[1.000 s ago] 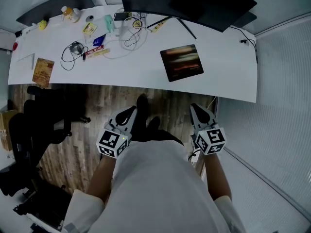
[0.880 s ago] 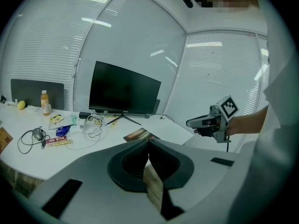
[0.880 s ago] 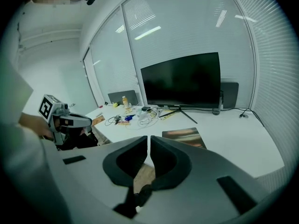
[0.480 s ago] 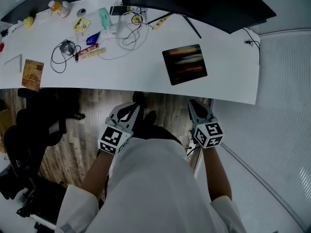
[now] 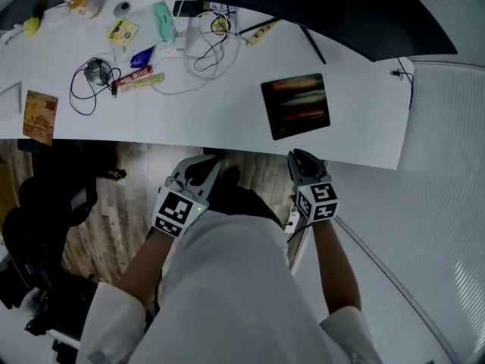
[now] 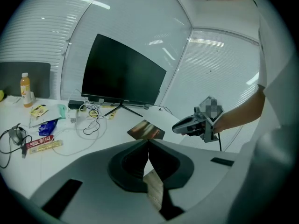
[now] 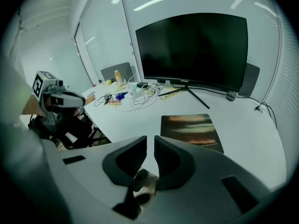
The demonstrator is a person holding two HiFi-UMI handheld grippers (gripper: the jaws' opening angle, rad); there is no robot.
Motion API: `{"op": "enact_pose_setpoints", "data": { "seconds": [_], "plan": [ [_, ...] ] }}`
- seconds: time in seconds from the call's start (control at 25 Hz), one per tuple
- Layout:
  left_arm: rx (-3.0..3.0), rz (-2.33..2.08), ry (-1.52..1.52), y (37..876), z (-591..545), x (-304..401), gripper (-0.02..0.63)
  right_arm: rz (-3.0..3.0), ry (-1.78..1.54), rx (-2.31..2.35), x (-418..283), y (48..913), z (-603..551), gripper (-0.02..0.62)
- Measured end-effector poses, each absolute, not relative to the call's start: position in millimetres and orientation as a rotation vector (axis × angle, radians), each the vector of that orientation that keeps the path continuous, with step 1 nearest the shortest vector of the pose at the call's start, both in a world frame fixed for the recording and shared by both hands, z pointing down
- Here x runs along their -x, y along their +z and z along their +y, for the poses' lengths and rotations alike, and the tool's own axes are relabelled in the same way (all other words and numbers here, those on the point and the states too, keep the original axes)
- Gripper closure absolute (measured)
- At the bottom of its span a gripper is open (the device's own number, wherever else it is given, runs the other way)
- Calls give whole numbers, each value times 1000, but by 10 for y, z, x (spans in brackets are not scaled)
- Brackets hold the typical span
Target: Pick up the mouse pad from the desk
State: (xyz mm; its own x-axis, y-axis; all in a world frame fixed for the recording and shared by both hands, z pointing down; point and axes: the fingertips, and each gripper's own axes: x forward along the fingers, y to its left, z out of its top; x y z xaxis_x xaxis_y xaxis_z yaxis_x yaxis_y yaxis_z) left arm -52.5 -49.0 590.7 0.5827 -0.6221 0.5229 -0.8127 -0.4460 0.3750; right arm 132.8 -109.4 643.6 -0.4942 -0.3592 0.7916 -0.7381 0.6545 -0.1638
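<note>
Not yet lifted: mouse pad (image 5: 296, 105), flat on the worktop (image 5: 227, 120) near the front edge, toward the right corner. Left claw (image 5: 201, 165) and right claw (image 5: 300, 160), both clenched and empty, by the front edge and apart from the pad. Left to do, on this evidence: the reach, the opening, the grip, the lift, so the whole job. Hard to read: the pad's print, a blur of streaks. Cut off by the monitor (image 5: 326, 10): the worktop's back edge. Too small to name with confidence: much of the clutter toward the left end.
</note>
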Motion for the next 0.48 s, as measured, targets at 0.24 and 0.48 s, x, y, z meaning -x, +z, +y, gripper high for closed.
{"op": "enact_pose_setpoints", "data": {
  "seconds": [0.24, 0.48],
  "plan": [
    [-2213, -1108, 435, 6046, -642, 680, 588, -2030, 705, -850, -1273, 6792, -1160, 521],
    [-2182, -1098, 416, 6157, -737, 779, 588, -1962, 658, -818, -1265, 7048, -1231, 471]
  ]
}}
